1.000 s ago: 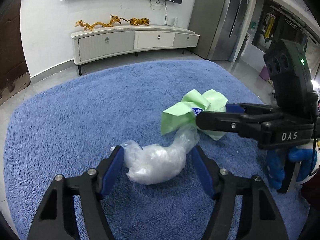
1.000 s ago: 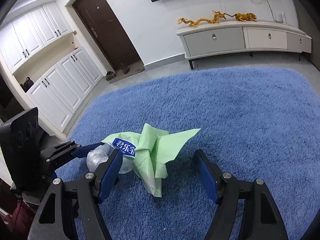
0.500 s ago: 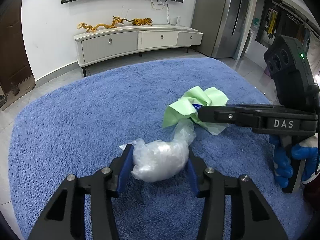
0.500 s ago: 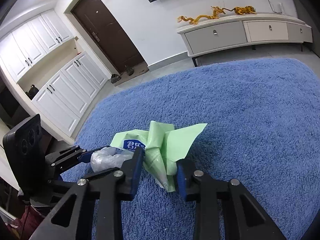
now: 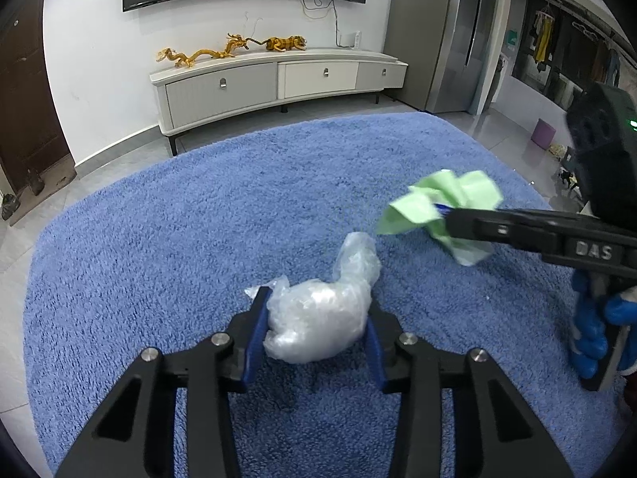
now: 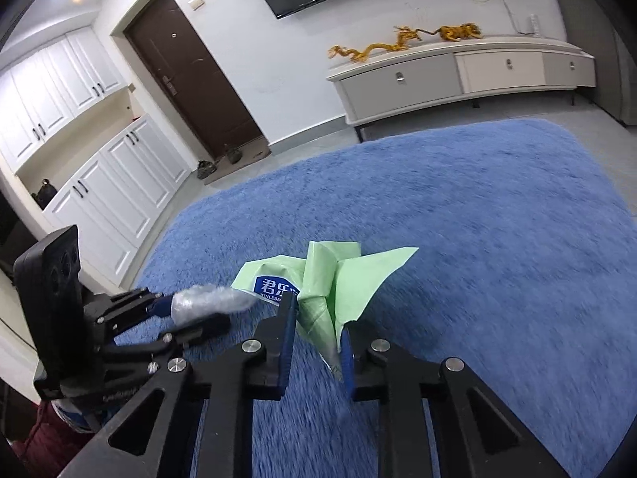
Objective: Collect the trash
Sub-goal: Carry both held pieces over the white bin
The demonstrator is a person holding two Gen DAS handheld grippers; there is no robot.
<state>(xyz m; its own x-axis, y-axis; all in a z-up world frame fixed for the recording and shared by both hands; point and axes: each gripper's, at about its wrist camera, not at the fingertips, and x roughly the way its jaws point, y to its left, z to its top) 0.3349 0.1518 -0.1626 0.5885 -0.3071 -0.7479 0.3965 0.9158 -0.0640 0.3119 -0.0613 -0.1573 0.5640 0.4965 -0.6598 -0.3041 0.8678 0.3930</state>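
While clamped in left claw [image 5: 314,332], plastic wad [image 5: 318,324]

Two grippers [image 5: 314,332] [image 6: 316,332], one clear plastic wad [image 5: 318,322], one green wrapper [image 6: 330,283], one blue rug [image 5: 223,215].

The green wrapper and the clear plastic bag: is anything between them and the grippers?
Nothing visible. The left gripper is clamped on the clear plastic bag, and the right gripper pinches the green wrapper. No bin is in view.
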